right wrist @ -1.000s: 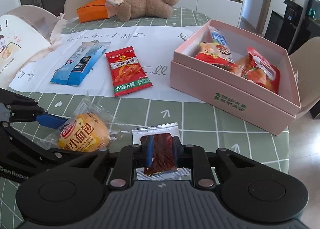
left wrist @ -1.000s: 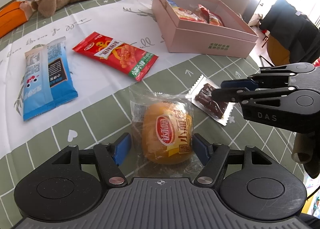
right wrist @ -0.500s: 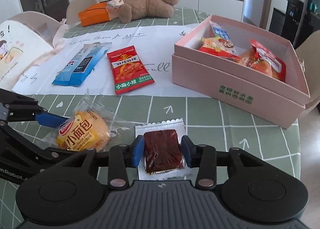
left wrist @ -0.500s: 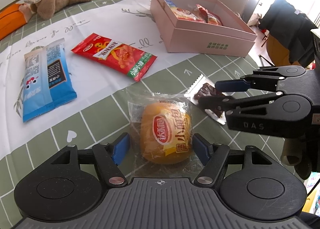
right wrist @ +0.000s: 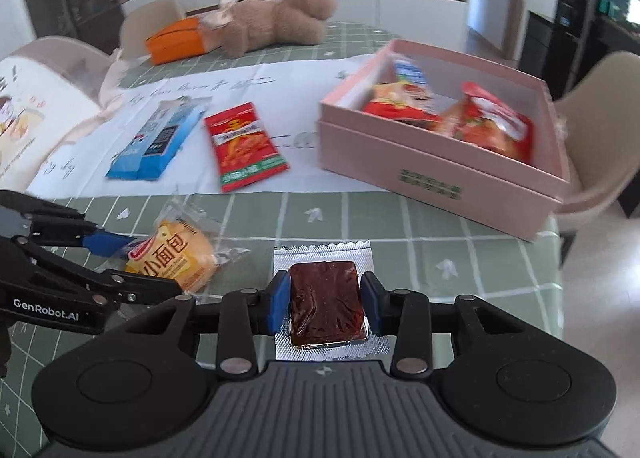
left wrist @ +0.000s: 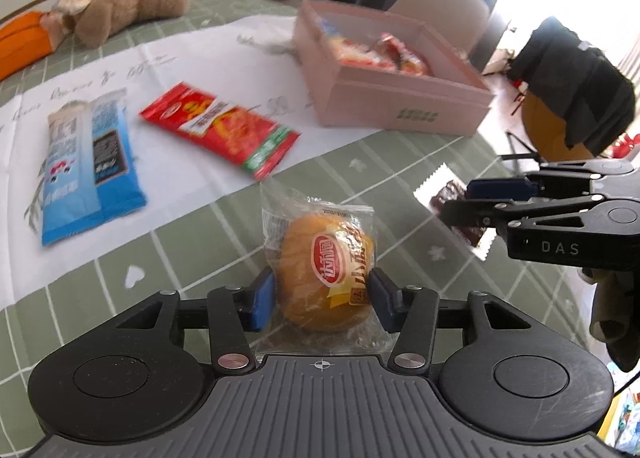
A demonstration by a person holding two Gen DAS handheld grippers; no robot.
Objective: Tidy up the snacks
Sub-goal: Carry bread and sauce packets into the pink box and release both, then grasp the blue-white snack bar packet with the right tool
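My left gripper (left wrist: 322,294) is shut on the wrapped orange bun (left wrist: 326,278), which rests on the green checked tablecloth. My right gripper (right wrist: 325,304) has its pads at both sides of a flat dark red snack in a silver wrapper (right wrist: 326,306), lying on the table. The bun also shows in the right wrist view (right wrist: 172,260), and the right gripper in the left wrist view (left wrist: 464,203). The pink box (right wrist: 432,173) stands open at the back right and holds several snack packs.
A red snack pack (right wrist: 244,145) and a blue pack (right wrist: 160,143) lie on the white cloth at the back left. A plush toy (right wrist: 276,23) and an orange box (right wrist: 176,39) lie at the far end. Chairs stand around the table.
My left gripper's jaws closed onto the bun. My right gripper opened from a tight pinch on the dark snack, and the snack now lies flat between its wider-spread pads.
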